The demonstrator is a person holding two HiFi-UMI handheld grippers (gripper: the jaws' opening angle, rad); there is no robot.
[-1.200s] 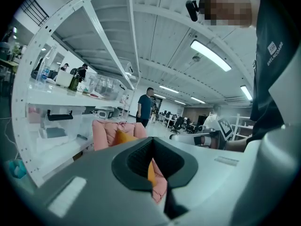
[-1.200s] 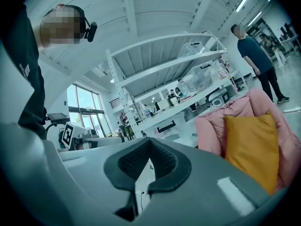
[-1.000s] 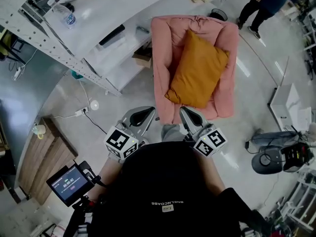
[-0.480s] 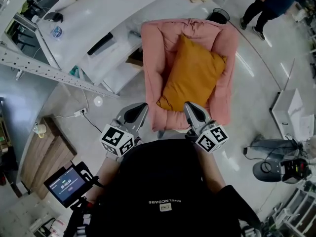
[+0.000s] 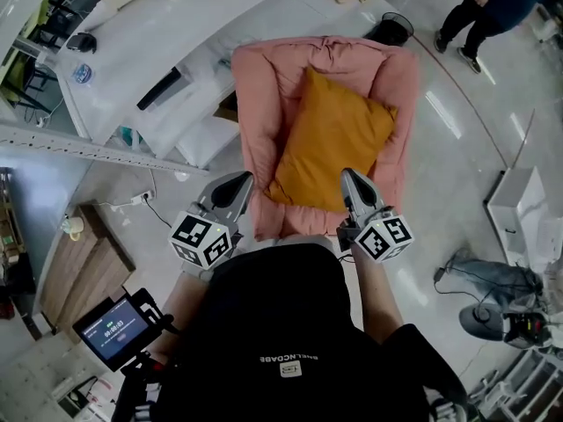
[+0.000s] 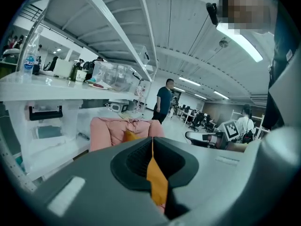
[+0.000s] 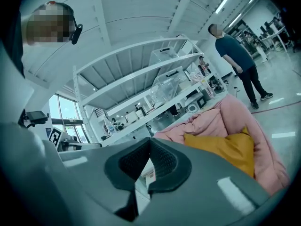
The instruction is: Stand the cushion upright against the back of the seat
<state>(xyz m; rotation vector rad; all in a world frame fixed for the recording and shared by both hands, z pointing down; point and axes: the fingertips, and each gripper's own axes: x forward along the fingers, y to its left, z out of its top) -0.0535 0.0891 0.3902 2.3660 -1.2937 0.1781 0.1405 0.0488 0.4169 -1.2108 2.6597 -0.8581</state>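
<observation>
Cushion (image 5: 330,143) lying in pink seat (image 5: 252,121), white shelving (image 5: 123,51) beside — left hand-held gripper (image 5: 235,181) and right hand-held gripper (image 5: 351,178) closed, empty

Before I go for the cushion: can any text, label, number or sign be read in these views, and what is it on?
Nothing can be read for certain.
White print on the black top: upside down in the head view, too small to read.
Digits on the small monitor: blurred.
Label on the bottle: too small.
Marker cubes: square patterns only, no letters.
</observation>
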